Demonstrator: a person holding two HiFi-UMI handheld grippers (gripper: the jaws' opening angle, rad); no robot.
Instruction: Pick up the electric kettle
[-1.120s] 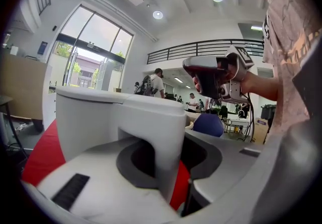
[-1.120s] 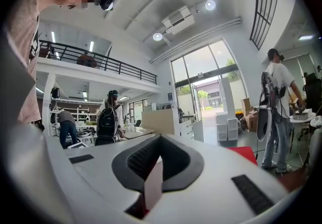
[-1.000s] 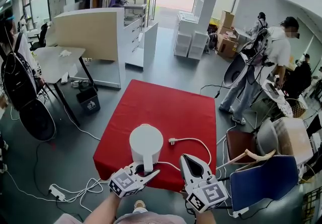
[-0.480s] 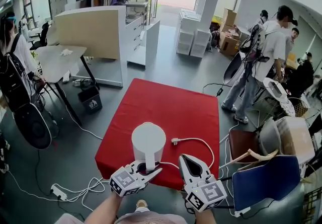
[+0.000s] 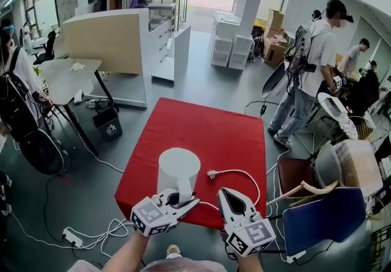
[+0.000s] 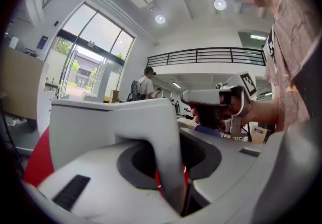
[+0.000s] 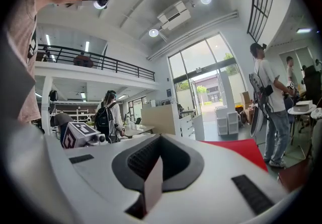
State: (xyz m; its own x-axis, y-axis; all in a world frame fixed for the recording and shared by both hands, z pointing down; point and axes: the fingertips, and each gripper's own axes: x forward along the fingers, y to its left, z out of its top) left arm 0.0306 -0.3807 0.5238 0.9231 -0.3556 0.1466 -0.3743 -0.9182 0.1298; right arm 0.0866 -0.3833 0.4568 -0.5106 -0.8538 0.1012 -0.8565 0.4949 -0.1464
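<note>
Head view, nearest first: two grippers, one in each hand; the left gripper [image 5: 183,199] has its jaws clamped on the handle [image 6: 168,167] of the one white electric kettle [image 5: 178,170], which is at the near edge of the red table [image 5: 201,127]; the right gripper [image 5: 225,196] is just beside it, jaws together and holding nothing; one white plug [image 5: 210,174] on its cord lies on the red top right of the kettle; farther off, one person [image 5: 308,63] stands right of the table.
</note>
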